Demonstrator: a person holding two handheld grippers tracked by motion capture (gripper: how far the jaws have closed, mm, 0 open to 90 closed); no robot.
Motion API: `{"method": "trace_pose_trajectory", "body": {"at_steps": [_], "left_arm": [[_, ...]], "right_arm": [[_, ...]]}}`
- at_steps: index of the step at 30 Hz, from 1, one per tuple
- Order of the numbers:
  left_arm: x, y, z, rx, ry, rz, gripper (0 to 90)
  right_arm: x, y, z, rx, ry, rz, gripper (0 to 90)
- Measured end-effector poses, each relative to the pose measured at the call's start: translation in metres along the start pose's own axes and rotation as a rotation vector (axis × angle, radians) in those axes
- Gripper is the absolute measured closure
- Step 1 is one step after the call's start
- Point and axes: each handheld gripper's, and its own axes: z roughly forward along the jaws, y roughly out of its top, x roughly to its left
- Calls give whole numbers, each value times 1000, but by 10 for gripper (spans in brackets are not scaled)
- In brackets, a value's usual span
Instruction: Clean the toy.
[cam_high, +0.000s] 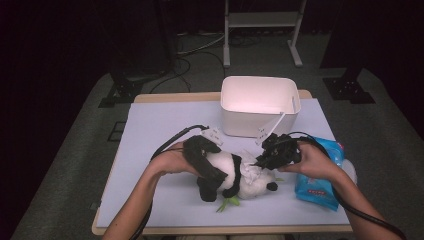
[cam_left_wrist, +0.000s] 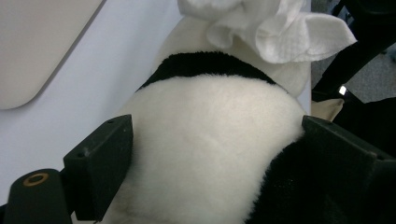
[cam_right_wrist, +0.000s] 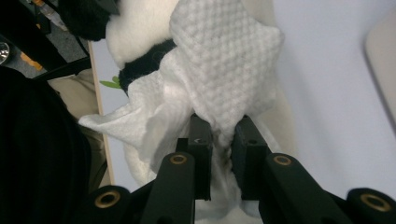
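Plush fur fills the space between the jaws in my left gripper view: the left gripper (cam_left_wrist: 205, 172) is spread wide and clamped across the white belly of the panda plush (cam_left_wrist: 205, 140), pads pressed into both flanks. From the high view, the panda lies at lower center of the frame on the pale mat (cam_high: 150, 130), its long axis running left to right, head toward the right. My right gripper (cam_right_wrist: 219, 140) is nearly closed, pinching a bunched white wet wipe (cam_right_wrist: 224, 65) that drapes over the panda's head and neck band (the wipe sits directly ahead of the jaws, touching the plush). So the wiping hand is the right one, nearer the head end; the left only steadies the body. I judge the next stroke should run along the toy's long axis. At upper center stands the white bin (cam_high: 260, 95), well apart; the blue wipes pack (cam_high: 320, 185) lies at lower right, just beside my right hand (cam_high: 312, 162).
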Motion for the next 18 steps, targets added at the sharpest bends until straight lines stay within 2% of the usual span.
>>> {"method": "trace_pose_trajectory", "body": {"at_steps": [5,7,10,14,18], "left_arm": [[-2,3,-5,-13,-13,-7,94],[-1,3,-8,-16,1,-19,88],[2,1,-8,12,-3,-33,82],[5,-4,1,36,-31,-59,43],[8,-8,11,30,-55,-81,22]], "right_arm": [[4,-6,5,11,32,4,790],[6,-7,7,18,42,-6,790],[11,-7,8,30,41,-16,791],[13,-7,11,35,53,-24,791],[15,-9,13,38,58,-22,790]]}}
